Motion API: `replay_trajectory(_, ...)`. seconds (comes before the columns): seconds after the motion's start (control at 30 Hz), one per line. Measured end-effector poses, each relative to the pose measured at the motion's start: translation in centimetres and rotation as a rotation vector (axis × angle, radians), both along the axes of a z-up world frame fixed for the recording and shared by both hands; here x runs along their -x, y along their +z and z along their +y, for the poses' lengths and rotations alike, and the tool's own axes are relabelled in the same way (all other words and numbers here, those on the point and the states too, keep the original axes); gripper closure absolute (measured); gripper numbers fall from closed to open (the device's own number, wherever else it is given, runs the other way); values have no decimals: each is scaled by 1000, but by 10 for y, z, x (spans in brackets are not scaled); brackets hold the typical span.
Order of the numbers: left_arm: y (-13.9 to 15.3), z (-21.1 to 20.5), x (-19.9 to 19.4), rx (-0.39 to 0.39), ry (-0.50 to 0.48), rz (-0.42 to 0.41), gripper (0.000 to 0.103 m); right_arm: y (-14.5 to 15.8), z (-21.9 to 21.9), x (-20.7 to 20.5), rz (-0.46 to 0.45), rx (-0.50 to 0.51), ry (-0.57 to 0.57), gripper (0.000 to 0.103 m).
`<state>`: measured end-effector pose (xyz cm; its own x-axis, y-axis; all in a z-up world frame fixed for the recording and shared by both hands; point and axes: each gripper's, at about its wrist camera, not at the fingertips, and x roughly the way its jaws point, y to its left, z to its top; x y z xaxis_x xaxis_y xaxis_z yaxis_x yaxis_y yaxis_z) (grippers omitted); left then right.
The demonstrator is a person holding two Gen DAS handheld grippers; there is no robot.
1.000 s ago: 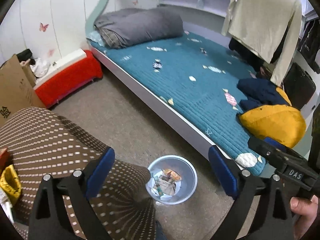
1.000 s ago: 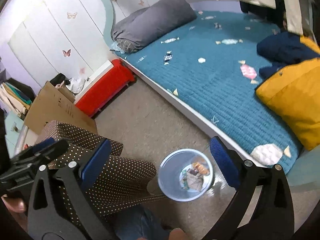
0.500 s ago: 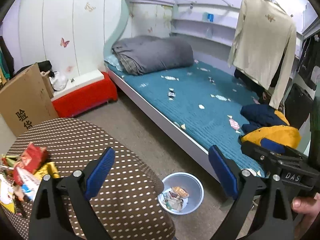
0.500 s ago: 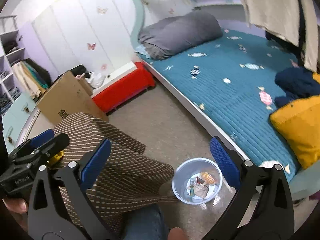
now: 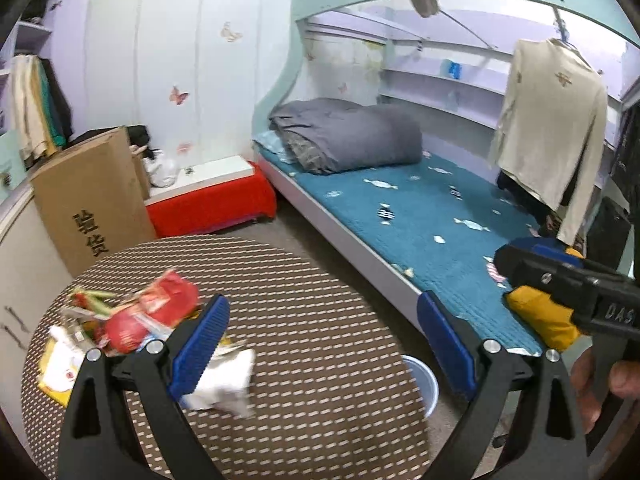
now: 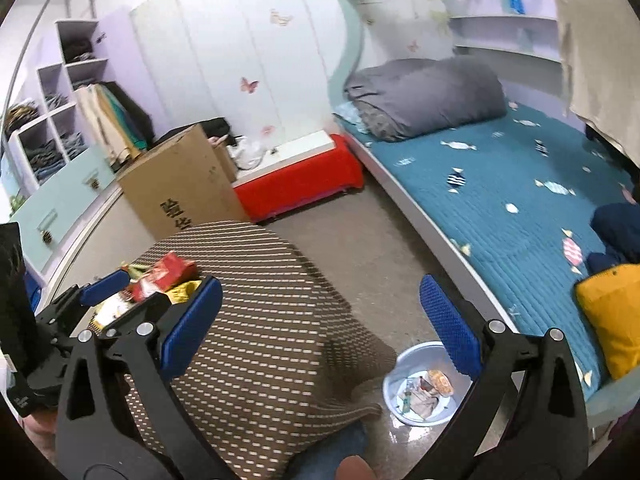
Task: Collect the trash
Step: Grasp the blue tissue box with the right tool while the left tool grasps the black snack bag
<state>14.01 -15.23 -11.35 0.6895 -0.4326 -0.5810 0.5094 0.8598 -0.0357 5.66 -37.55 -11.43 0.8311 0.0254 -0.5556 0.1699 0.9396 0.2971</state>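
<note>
Bright even indoor light, soft shadows, motion blur, strong fisheye bending, dark corners

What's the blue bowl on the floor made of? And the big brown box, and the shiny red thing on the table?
The blue bowl looks like thin glossy plastic, its smooth rim catching light. The brown box seems plain matte cardboard with printed characters. The red wrapper is probably crinkly plastic film or foil; blur leaves that open.
</note>
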Motion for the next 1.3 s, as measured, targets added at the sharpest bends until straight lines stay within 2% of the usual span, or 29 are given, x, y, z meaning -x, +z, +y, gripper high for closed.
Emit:
replay_trajectory(0.23, -10, 70, -7, 16, 113, 20, 10, 3, 55, -23, 23, 39, 107, 6)
replay_trajectory(0.47, -40, 147, -21, -4, 258, 85, 10, -17, 107, -53, 82, 49, 227, 6)
replay_trajectory(0.67, -63, 193, -34, -15, 357, 135, 10, -33, 147, -78, 132, 86, 344, 6)
replay_trajectory(0.87, -80, 215, -41, -13, 399, 174, 10, -47, 174, -96, 172, 136, 433, 6)
replay_trajectory(1.23, -106, 219, -76, -24, 442, 228, 11, -79, 211, -133, 250, 271, 578, 6)
replay_trajectory(1.27, -108, 218, -79, -26, 444, 236, 13, -83, 213, -137, 259, 273, 582, 6)
replay_trajectory(1.3, -110, 218, -82, -30, 443, 245, 19, -87, 213, -140, 269, 270, 587, 6)
